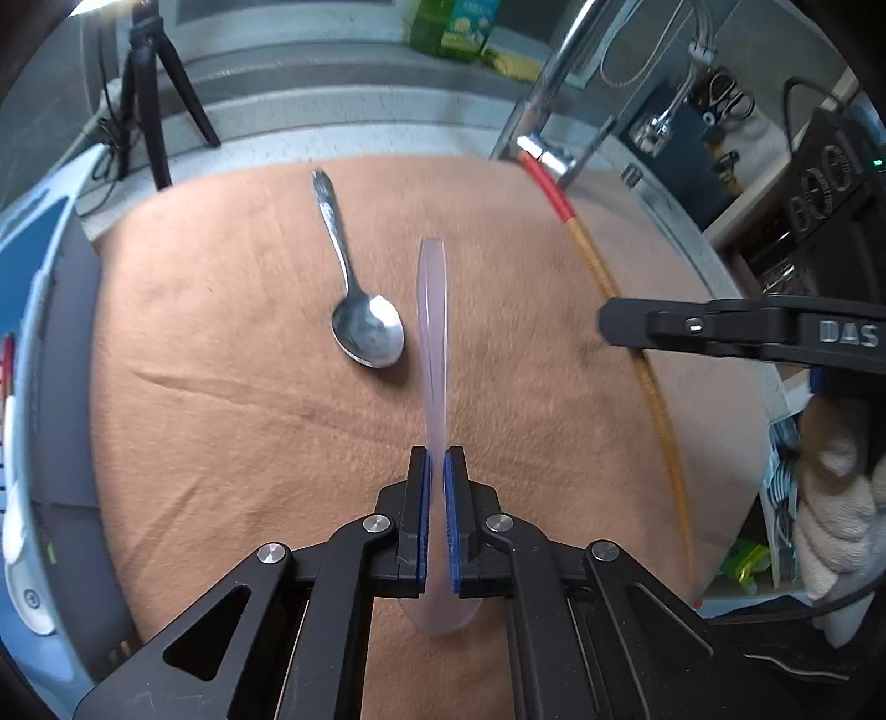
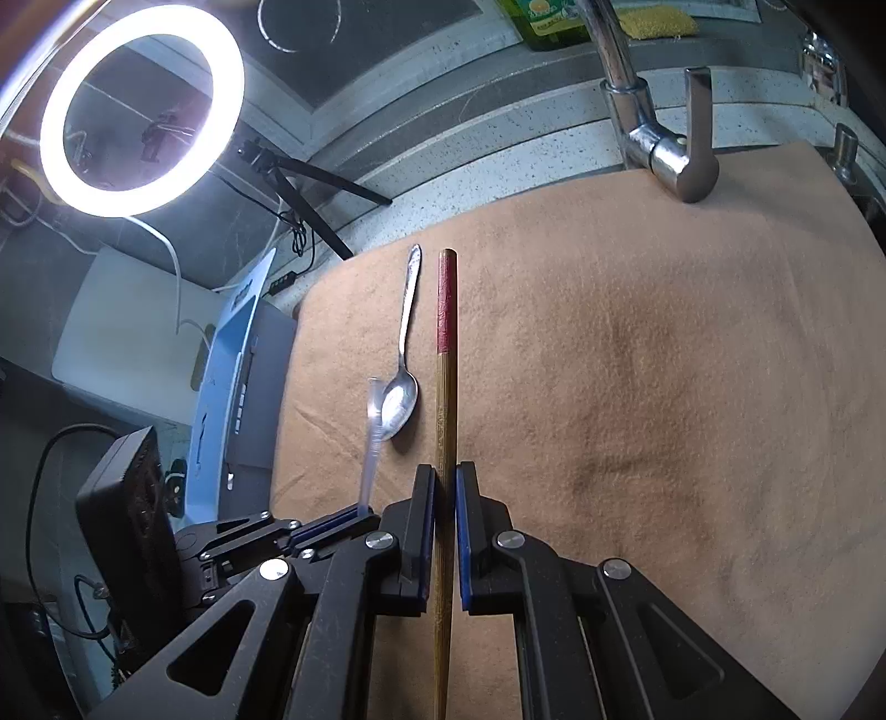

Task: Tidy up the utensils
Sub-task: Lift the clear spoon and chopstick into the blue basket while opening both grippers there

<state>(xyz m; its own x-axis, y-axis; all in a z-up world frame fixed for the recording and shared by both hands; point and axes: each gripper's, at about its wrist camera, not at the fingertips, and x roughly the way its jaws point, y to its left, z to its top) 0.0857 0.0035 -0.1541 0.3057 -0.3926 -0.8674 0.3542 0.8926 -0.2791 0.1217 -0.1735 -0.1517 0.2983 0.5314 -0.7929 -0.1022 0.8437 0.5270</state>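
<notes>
My left gripper (image 1: 437, 459) is shut on a translucent pale plastic spoon (image 1: 433, 332), held edge-up above the brown cloth (image 1: 221, 399). A metal spoon (image 1: 365, 327) lies on the cloth just left of it, bowl toward me. My right gripper (image 2: 446, 476) is shut on a wooden chopstick with a red end (image 2: 446, 354), pointing away over the cloth. In the right wrist view the metal spoon (image 2: 401, 399) lies left of the chopstick, and the left gripper (image 2: 332, 520) holds the plastic spoon (image 2: 372, 437). In the left wrist view the right gripper (image 1: 609, 324) and chopstick (image 1: 659, 421) show at the right.
A chrome faucet (image 2: 659, 138) stands at the cloth's far edge. A ring light (image 2: 141, 111) on a black tripod (image 1: 147, 111) stands far left. A blue and white box (image 2: 221, 387) sits left of the cloth. A green bottle (image 1: 454, 27) and yellow sponge (image 2: 659, 22) sit behind.
</notes>
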